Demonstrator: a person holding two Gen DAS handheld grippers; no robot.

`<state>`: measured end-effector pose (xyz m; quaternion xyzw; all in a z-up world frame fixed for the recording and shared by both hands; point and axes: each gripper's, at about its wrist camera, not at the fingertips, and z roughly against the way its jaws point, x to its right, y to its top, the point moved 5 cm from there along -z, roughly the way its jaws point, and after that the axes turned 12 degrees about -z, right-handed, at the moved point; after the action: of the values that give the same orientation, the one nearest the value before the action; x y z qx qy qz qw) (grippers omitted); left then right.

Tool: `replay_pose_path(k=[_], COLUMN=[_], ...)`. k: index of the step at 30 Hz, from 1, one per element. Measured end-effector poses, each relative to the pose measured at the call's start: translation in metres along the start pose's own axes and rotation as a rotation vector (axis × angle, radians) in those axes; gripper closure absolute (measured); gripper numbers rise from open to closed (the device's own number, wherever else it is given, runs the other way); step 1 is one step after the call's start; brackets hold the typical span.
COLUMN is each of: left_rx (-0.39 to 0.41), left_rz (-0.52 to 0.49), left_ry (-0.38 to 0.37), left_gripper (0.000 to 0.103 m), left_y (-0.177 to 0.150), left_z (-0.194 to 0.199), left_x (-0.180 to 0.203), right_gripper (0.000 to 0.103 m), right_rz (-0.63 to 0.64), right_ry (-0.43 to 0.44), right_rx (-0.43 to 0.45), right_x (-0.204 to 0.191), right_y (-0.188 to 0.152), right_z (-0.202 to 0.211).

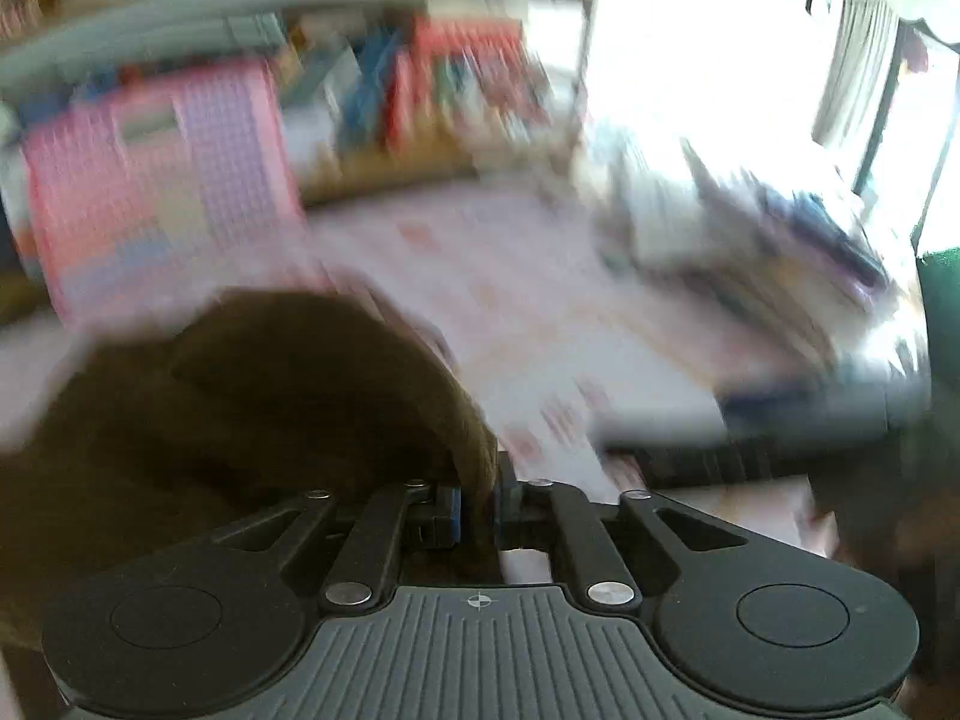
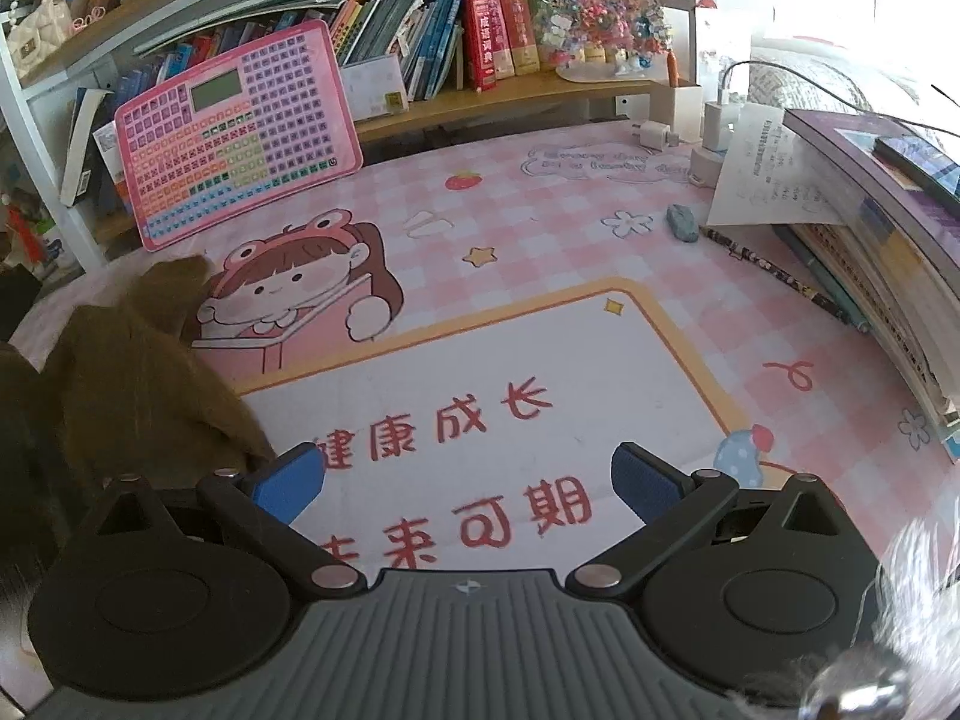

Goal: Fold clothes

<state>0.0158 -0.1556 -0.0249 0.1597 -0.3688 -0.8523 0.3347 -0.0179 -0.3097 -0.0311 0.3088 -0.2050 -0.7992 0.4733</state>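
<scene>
A brown garment (image 1: 252,408) fills the lower left of the blurred left wrist view. A fold of it runs down between the blue pads of my left gripper (image 1: 478,507), which is shut on that cloth. In the right wrist view the same brown garment (image 2: 132,372) lies bunched at the left edge of the pink desk mat (image 2: 540,252). My right gripper (image 2: 468,486) hovers over the mat's white panel with its blue pads (image 2: 288,483) wide apart and nothing between them; its left finger is close beside the garment.
A pink keyboard-like toy board (image 2: 237,132) leans against the bookshelf (image 2: 420,48) at the back. A stack of books (image 2: 888,252) lies along the right, with a pencil (image 2: 774,273), an eraser (image 2: 682,221) and chargers (image 2: 714,120) near it.
</scene>
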Motion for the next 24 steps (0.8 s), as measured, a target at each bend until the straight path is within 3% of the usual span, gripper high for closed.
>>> replay_pose_path(k=[2,4,7,12,18,22,24], left_rx=[-0.012,-0.021,-0.01,0.015,0.056,0.065,0.045], left_rz=[0.045,0.065,0.104,0.204,0.332,0.392,0.417], left_ry=[-0.033,-0.039,0.006,0.034,0.071,0.196,0.282], left_gripper=[0.083,0.064,0.046,0.037,0.036,0.036,0.036], left_y=[-0.011,-0.015,-0.023,-0.048,-0.067,-0.077,-0.083], left_z=[0.002,0.01,0.023,0.053,0.089,0.105,0.109], left_x=[0.008,0.003,-0.004,-0.015,-0.034,-0.055,-0.068], right_gripper=[0.0,0.0,0.0,0.001,0.003,0.003,0.003], right_rz=[-0.008,-0.023,-0.039,-0.021,0.072,0.099,0.122], right_ry=[-0.006,-0.006,0.038,0.172,0.303,0.369,0.401], right_rx=[-0.018,-0.047,-0.075,-0.089,-0.047,0.054,0.034], right_x=[0.004,0.007,0.002,-0.024,-0.071,-0.09,-0.096], right_y=[-0.003,-0.006,-0.008,-0.004,0.009,0.033,0.038], right_z=[-0.002,-0.005,-0.006,-0.005,-0.001,0.013,0.013])
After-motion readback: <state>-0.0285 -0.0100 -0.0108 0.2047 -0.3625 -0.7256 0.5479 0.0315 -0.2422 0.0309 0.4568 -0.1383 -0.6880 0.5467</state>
